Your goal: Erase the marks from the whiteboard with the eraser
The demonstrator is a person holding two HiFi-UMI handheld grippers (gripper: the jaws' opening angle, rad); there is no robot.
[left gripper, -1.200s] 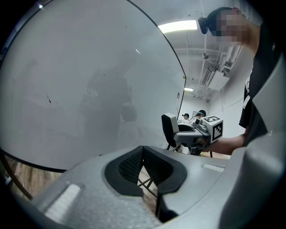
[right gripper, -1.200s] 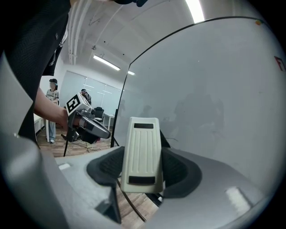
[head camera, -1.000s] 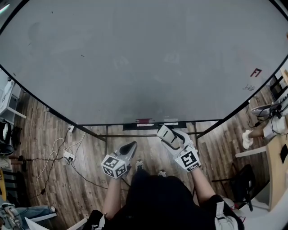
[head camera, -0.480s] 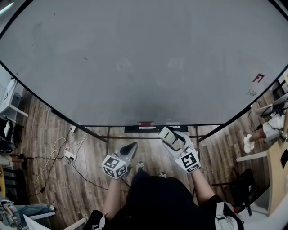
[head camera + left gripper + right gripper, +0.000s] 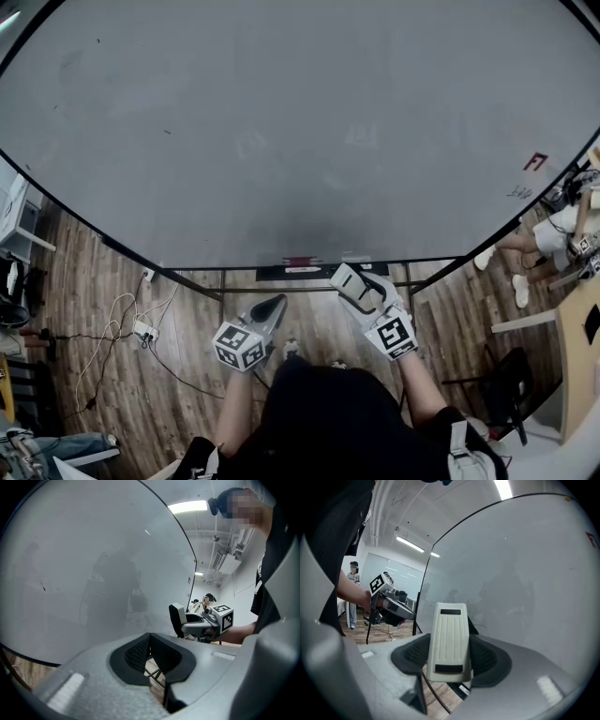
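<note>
The whiteboard (image 5: 300, 122) fills the upper head view. It bears a red mark (image 5: 535, 161) and a dark scribble (image 5: 517, 191) at its lower right, and a small dark tick (image 5: 169, 132) at the left. Below the board's bottom edge, my right gripper (image 5: 356, 287) is shut on the cream ribbed eraser (image 5: 345, 278), which stands upright between the jaws (image 5: 449, 641). My left gripper (image 5: 270, 307) hangs beside it, shut with nothing in it (image 5: 150, 644). Both are held off the board. The red mark (image 5: 591, 538) shows at the right gripper view's far edge.
A tray (image 5: 309, 267) runs along the board's bottom edge, with the stand's bars under it. Cables and a power strip (image 5: 142, 328) lie on the wood floor at left. A seated person's legs (image 5: 525, 242) and a desk (image 5: 577, 328) are at right.
Both grippers stay where they were, the eraser still held. The head view has drifted slightly, and the seated person's legs at far right have shifted.
</note>
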